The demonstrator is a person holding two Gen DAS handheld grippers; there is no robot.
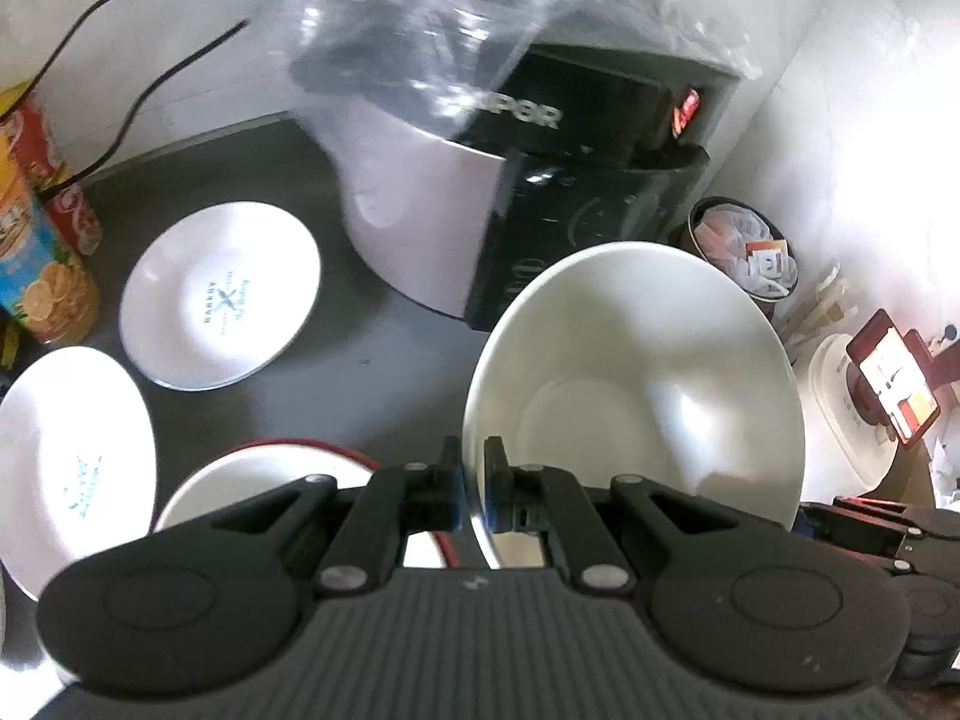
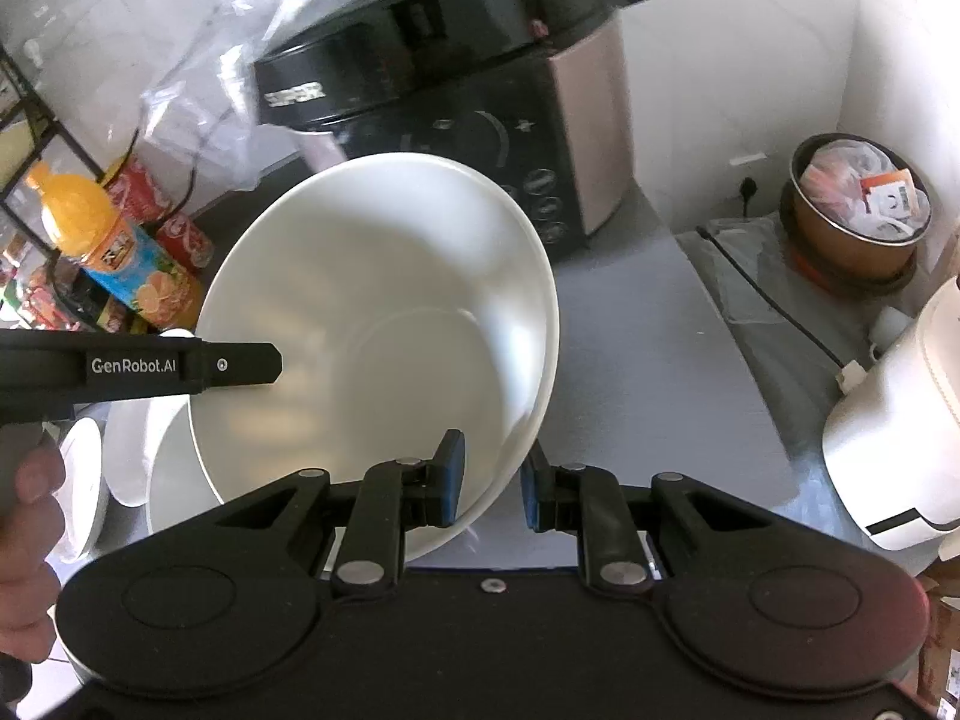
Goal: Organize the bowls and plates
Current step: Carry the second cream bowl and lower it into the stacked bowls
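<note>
A large white bowl is held tilted above the dark counter. My left gripper is shut on its near rim. In the right wrist view the same bowl fills the middle, and my right gripper straddles its lower right rim with a gap between rim and pads. The left gripper reaches in from the left. Two white printed plates lie on the counter at left. A red-rimmed white bowl sits under the left gripper.
A black and silver cooker under clear plastic stands at the back. Snack cans and a juice bottle stand at left. A pot of packets and a white appliance are at right. Grey counter shows between.
</note>
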